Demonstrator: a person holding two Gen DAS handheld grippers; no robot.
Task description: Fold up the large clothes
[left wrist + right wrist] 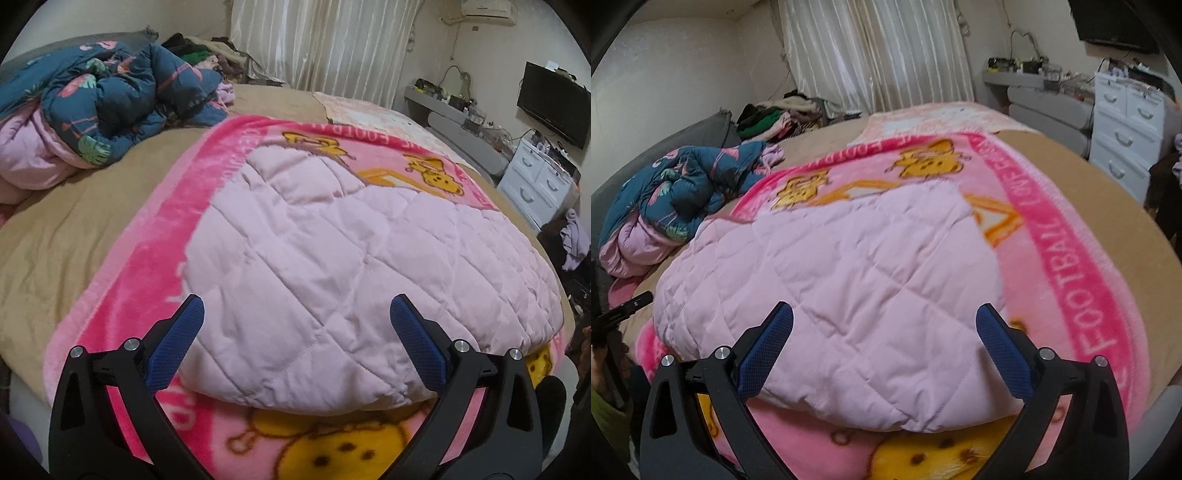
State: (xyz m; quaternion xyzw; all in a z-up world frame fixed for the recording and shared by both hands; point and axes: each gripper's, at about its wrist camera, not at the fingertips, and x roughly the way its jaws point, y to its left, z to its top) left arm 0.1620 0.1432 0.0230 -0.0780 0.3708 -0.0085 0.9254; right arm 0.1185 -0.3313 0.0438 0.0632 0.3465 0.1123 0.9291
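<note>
From the left wrist view, the left tongs are seen spread wide with nothing between the blue pads. A pale pink quilted garment is laid on a bright pink cartoon blanket spread over the bed, its near rounded edge lying just below the tongs. A crumpled dark blue floral quilt is heaped well apart, at the far left of the bed.

From the right wrist view, the right tongs are likewise spread and empty, hovering above the near edge of the same quilted garment. The blanket shows beyond it on the right.

The garment appears already doubled into a thick bundle, so a fold is judged complete or a further one about to be started. The next move is expected to call for both tongs to be lowered onto the near edge, closed on all layers, and carried evenly away across the bundle.
</note>
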